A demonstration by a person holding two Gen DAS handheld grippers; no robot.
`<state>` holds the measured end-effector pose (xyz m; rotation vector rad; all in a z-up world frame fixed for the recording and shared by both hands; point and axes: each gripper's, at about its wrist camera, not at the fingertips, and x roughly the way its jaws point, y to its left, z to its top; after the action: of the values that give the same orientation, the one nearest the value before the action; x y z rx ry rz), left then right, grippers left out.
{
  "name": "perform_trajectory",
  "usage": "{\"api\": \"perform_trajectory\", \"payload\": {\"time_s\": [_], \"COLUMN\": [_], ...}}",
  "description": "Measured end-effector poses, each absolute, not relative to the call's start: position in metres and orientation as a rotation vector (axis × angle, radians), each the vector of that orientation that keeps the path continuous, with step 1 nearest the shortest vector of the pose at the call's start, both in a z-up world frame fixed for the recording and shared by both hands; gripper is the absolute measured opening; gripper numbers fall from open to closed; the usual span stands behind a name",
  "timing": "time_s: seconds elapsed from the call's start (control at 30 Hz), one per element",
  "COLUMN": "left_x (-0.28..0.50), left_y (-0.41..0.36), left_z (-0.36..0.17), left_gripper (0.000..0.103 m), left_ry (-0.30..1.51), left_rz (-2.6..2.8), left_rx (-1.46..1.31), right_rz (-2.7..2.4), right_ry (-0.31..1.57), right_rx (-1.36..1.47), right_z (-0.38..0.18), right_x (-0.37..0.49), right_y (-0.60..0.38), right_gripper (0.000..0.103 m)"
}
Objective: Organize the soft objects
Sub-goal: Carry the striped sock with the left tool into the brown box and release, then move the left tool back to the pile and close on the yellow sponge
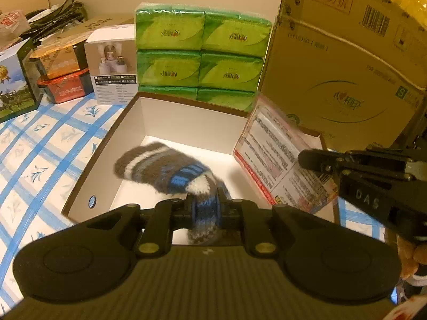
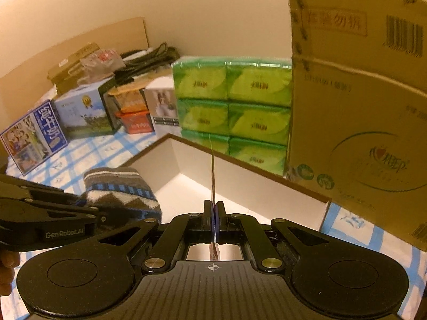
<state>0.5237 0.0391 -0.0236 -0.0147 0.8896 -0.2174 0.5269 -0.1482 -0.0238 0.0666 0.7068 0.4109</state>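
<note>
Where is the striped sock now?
In the left wrist view, the striped sock hangs over the open white box, pinched in the left gripper, left of the flat plastic packet.

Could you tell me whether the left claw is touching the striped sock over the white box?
Touching. The left wrist view shows the left claw shut on the striped sock, its fabric pinched between the fingers.

Brown, white, blue striped sock
</note>
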Motion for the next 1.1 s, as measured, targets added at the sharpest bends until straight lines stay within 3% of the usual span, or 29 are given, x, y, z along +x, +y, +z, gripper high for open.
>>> {"api": "perform_trajectory", "payload": {"time_s": [0.03, 0.17, 0.3, 0.77, 0.87, 1.03, 1.1], "left_x": [0.527, 0.536, 0.538, 0.493, 0.472, 0.426, 0.404], "left_y": [0.039, 0.04, 0.038, 0.056, 0.062, 0.069, 0.074], "left_z": [-0.025, -0.028, -0.029, -0.016, -0.006, 0.012, 0.019], "left_gripper": [0.015, 0.04, 0.049, 0.05, 0.05, 0.051, 0.053], "left_ry": [0.889, 0.879, 0.882, 0.869, 0.854, 0.814, 0.801], "left_rz": [-0.213, -0.206, -0.189, -0.165, -0.156, -0.139, -0.134], "left_rx": [-0.015, -0.033, -0.005, -0.015, -0.029, -0.027, -0.037], "right_rz": [0.408, 0.396, 0.388, 0.436, 0.453, 0.481, 0.492], "right_ry": [0.713, 0.729, 0.734, 0.739, 0.736, 0.702, 0.686], "right_rx": [0.067, 0.085, 0.119, 0.067, 0.084, 0.119, 0.126], "right_z": [-0.027, -0.035, -0.04, -0.032, -0.027, -0.015, -0.009], "right_x": [0.529, 0.536, 0.54, 0.51, 0.495, 0.458, 0.442], "right_y": [-0.148, -0.147, -0.151, -0.147, -0.151, -0.165, -0.17], "right_gripper": [0.001, 0.001, 0.001, 0.006, 0.014, 0.052, 0.056]}}
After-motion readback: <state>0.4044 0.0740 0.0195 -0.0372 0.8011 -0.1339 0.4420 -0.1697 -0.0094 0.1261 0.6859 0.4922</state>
